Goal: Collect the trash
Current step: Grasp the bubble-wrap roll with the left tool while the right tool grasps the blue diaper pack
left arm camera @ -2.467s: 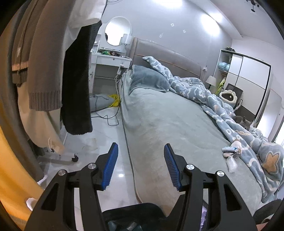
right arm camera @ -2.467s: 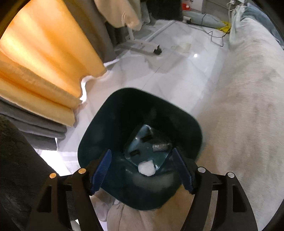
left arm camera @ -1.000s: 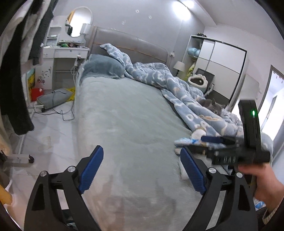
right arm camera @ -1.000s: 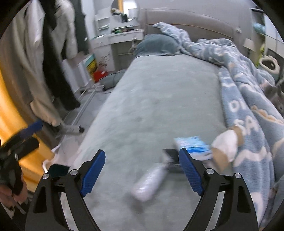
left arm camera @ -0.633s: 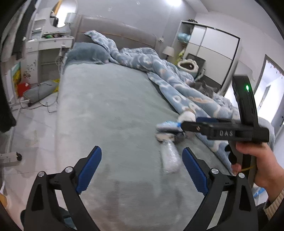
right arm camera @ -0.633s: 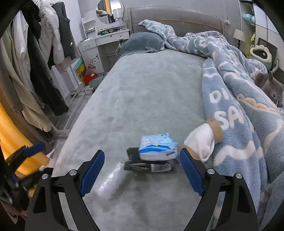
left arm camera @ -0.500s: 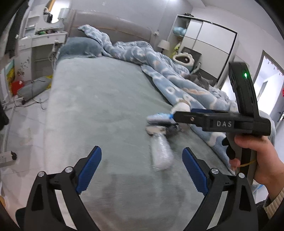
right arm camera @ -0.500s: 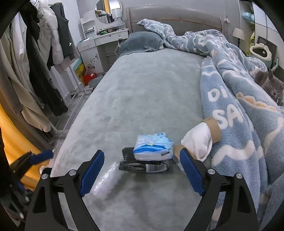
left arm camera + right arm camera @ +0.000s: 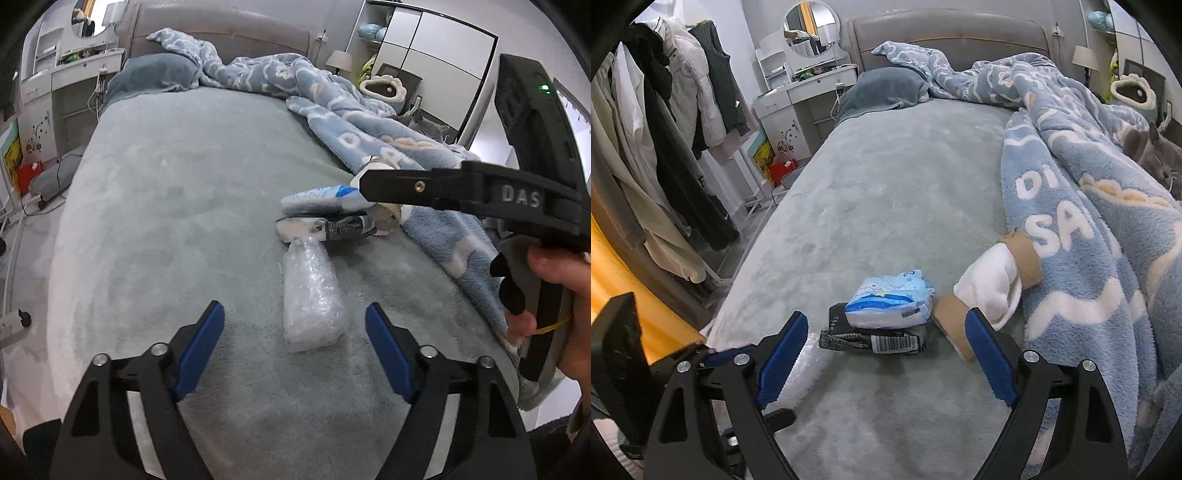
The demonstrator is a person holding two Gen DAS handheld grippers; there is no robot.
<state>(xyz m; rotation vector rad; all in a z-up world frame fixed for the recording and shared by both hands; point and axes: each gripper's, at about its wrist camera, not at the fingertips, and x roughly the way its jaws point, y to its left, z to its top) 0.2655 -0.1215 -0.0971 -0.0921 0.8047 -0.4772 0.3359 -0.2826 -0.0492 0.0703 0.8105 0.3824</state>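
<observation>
**A:** Where is the trash?

**B:** In the left wrist view, a crumpled clear plastic bottle (image 9: 312, 295) lies on its side at centre frame, on the grey-green bed (image 9: 166, 206). Its far end touches a dark flattened wrapper (image 9: 332, 230) with a barcode label. A light blue tissue pack (image 9: 321, 195) rests on top of that wrapper. In the right wrist view, two cardboard tubes (image 9: 1023, 260) with a wad of white tissue paper (image 9: 990, 286) lie just right of the pack, against the edge of the blue fleece blanket (image 9: 1089, 258).

**A:** Why is it all lying there?

**B:** My guess is that it was simply dropped in one loose cluster near the blanket's edge, so both hands can work the same spot.

**A:** And the left tool?

**B:** The left tool (image 9: 295, 343) sits at the bottom of its frame, angled down, lined up with the bottle's near end. Its jaws are closing but remain wide; the bottle lies just ahead of the blue pads, untouched. Nothing is gripped.

**A:** The right tool?

**B:** The right tool (image 9: 886, 354) hangs at lower centre of its view, jaws spread wide and empty, framing the wrapper and tissue pack without touching them. The right hand (image 9: 561, 306) holding it shows at the right edge of the left view.

**A:** Anything else nearby?

**B:** A grey cat (image 9: 1156, 158) rests on the blanket at far right. Clothes (image 9: 676, 129) hang at the left.
</observation>
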